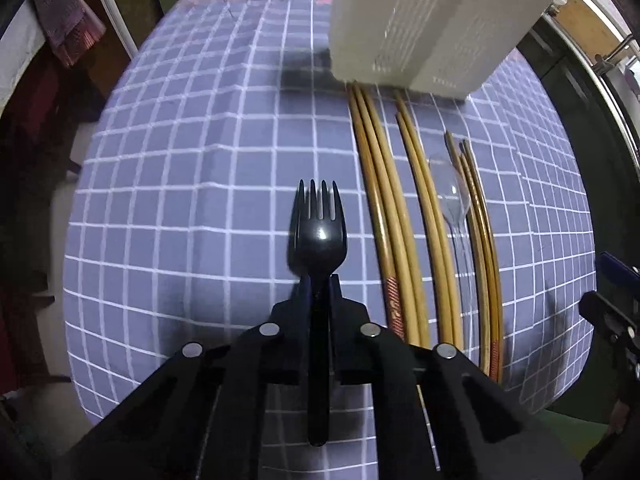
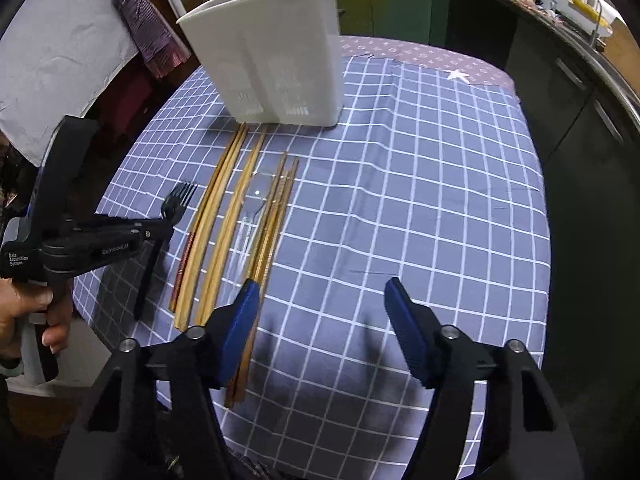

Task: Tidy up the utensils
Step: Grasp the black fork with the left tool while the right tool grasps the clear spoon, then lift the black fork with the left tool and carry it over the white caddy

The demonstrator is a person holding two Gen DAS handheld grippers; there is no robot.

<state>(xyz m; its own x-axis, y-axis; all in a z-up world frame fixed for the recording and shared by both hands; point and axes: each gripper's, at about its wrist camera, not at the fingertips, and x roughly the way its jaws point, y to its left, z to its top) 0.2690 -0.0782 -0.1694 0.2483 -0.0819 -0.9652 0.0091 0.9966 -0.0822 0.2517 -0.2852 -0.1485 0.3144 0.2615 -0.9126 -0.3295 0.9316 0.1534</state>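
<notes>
The fork [image 1: 318,236] is glossy black plastic. The chopsticks [image 1: 424,216] look like smooth, lightly sheened wood or bamboo. The spoon [image 1: 454,196] is clear plastic. The utensil holder [image 2: 276,60] is matt white plastic, perforated low down. The checked tablecloth [image 2: 420,200] is matt, creased cloth.

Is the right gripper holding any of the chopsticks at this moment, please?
No, the right gripper stands open and empty above the tablecloth, beside the chopsticks.

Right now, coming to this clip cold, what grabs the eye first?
The black plastic fork stands out, clamped by its handle in the left gripper above the checked tablecloth. To its right lie rows of wooden chopsticks with a clear plastic spoon among them, running up to the white utensil holder. The right gripper hangs open, holding nothing.
</notes>
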